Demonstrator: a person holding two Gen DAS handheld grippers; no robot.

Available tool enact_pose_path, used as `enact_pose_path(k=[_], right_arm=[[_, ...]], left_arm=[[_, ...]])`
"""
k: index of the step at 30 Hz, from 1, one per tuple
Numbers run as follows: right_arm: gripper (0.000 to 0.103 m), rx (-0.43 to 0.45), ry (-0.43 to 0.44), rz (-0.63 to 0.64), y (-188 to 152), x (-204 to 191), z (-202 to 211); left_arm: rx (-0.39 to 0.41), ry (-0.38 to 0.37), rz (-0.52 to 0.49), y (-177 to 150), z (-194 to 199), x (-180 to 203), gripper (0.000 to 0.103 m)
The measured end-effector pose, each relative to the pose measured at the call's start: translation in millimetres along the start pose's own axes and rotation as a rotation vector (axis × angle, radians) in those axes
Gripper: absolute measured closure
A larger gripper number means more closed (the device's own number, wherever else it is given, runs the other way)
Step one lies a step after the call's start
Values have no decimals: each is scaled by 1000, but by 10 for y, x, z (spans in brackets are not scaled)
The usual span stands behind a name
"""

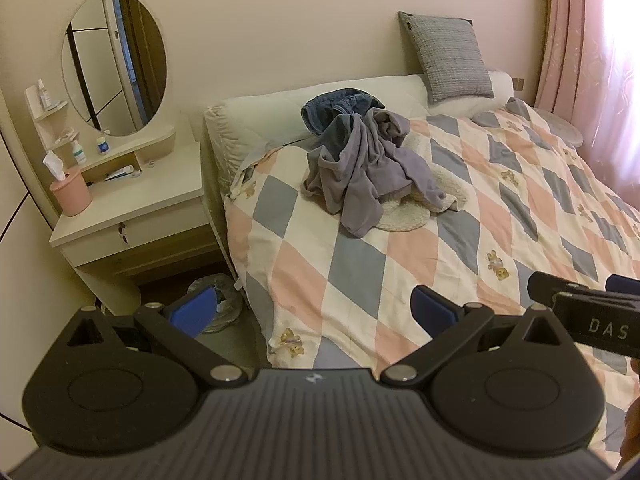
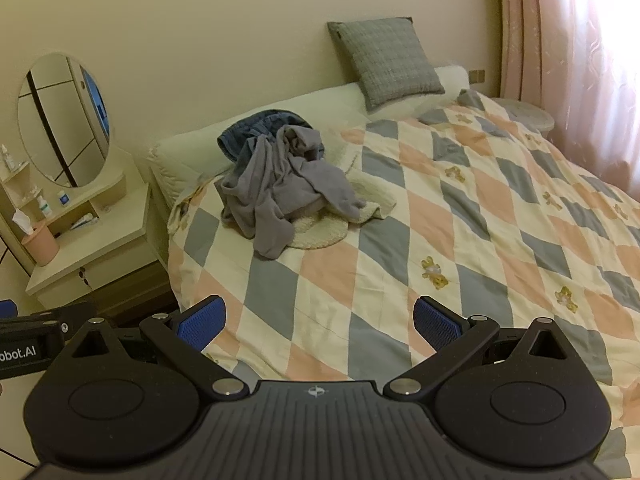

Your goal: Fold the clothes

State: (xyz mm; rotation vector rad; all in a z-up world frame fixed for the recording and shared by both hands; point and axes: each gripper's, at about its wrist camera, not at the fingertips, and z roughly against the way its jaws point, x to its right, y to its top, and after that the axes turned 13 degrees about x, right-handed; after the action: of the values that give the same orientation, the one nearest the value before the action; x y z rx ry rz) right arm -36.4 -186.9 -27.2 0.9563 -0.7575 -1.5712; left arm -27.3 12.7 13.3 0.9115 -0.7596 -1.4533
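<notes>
A heap of clothes lies near the head of the bed: a crumpled grey-purple garment (image 1: 362, 168) (image 2: 280, 188) on top, blue jeans (image 1: 340, 110) (image 2: 256, 128) behind it, and a cream fleecy piece (image 1: 412, 208) (image 2: 324, 232) under it. My left gripper (image 1: 314, 312) is open and empty, held above the bed's near left corner, well short of the heap. My right gripper (image 2: 320, 324) is open and empty, over the quilt, also well short of the heap. The right gripper also shows at the right edge of the left wrist view (image 1: 580, 308).
The bed has a checked pink, grey and cream quilt (image 1: 500, 216) (image 2: 480, 220). A grey cushion (image 1: 448, 56) leans on the wall. A white nightstand (image 1: 132, 204) with an oval mirror and a pink tissue holder (image 1: 71, 192) stands left of the bed. Pink curtains (image 2: 580, 60) hang at right.
</notes>
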Motion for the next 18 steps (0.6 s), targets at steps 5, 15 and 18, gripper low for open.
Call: enact_pose_path(k=[5,15,18], right_arm=[[0,10,11,0,-33,-2,49],[0,21,17,1,-66,14,102],[0,17,13,1,-46,-9,78]], left_arm=[[-1,-2,-1,-21,44,-14,1],[-4,-20,2,-19,61,-28,1],[-7,-20,-5,-20,53,-22,1]])
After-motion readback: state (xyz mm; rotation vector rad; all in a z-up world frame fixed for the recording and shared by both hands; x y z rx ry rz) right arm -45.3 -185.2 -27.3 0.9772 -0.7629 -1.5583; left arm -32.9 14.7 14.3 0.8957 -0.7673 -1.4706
